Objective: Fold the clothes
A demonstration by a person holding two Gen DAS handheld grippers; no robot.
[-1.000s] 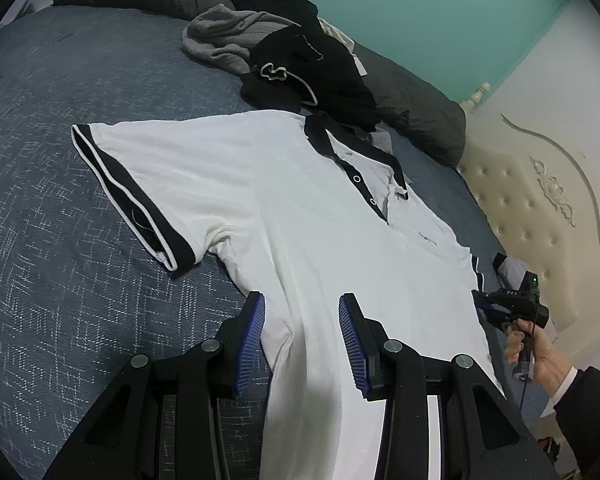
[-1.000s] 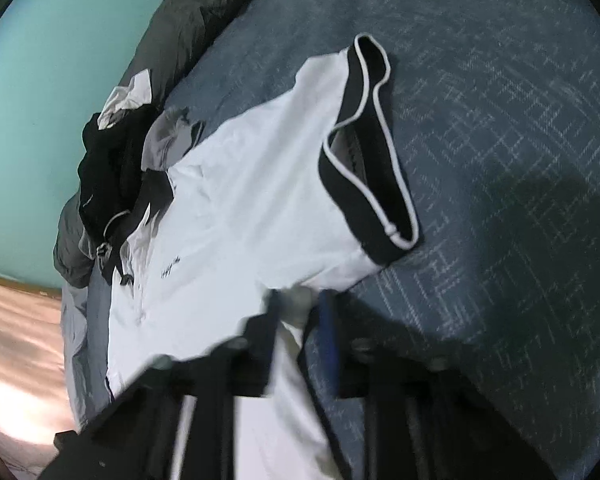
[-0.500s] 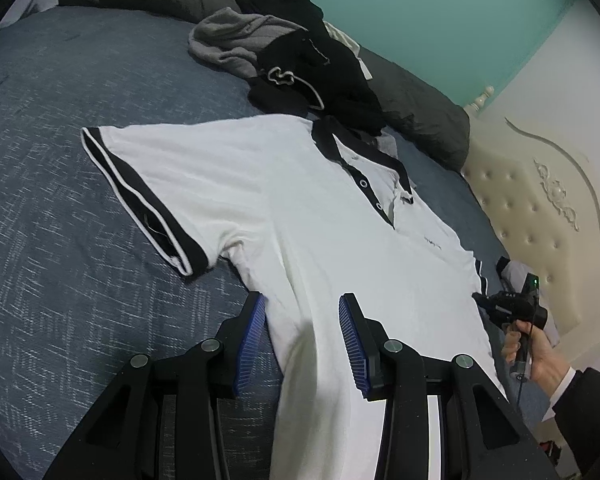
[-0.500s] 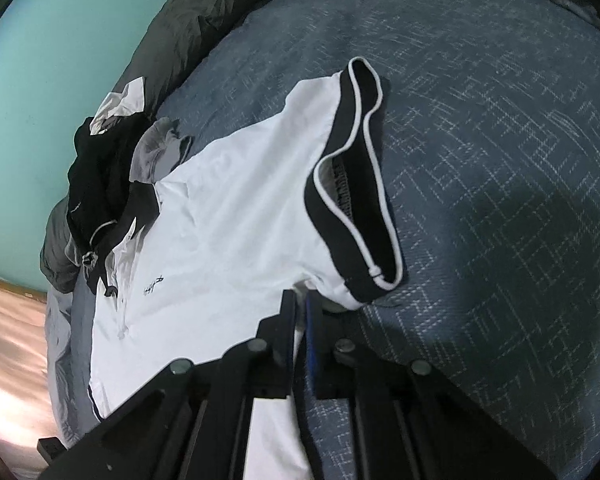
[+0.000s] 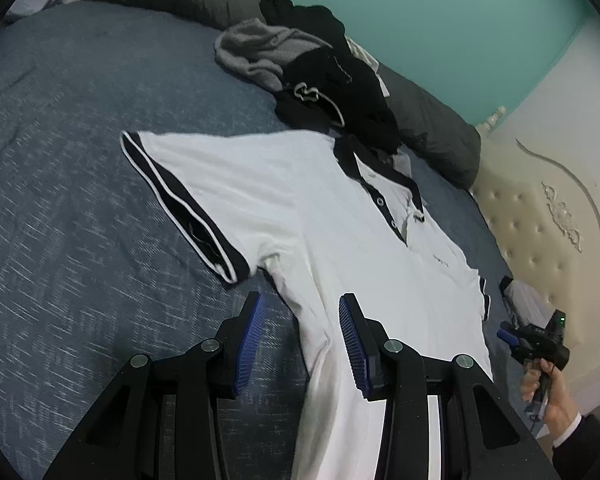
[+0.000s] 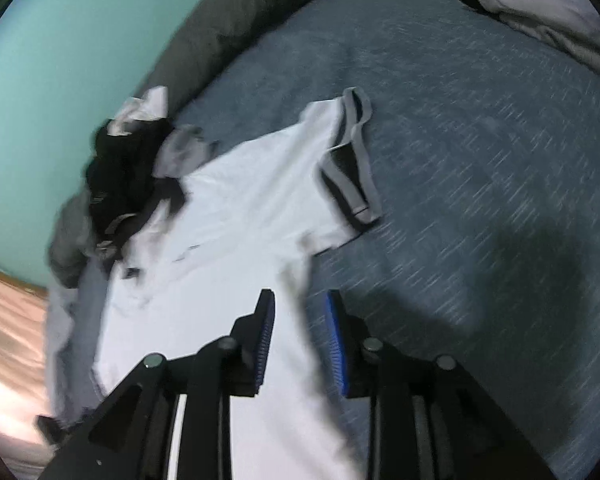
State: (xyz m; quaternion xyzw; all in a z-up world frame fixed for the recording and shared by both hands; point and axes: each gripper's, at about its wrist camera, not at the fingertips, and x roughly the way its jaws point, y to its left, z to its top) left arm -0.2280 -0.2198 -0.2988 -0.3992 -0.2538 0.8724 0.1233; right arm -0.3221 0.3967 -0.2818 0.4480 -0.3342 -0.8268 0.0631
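Polo shirt (image 5: 308, 216) flat; both tools released, right tool (image 6: 300, 336) just opening, left view alone shows hand (image 5: 548, 392).

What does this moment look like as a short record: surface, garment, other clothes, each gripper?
surface: bed with blue-grey cover
garment: white polo shirt, black trim, spread flat, front up
other clothes: dark and grey pile past the collar
left gripper: open over the shirt's side edge, gripping nothing
right gripper: jaws just opened, over the shirt's other side edge, nothing pinched
fold: none visible yet
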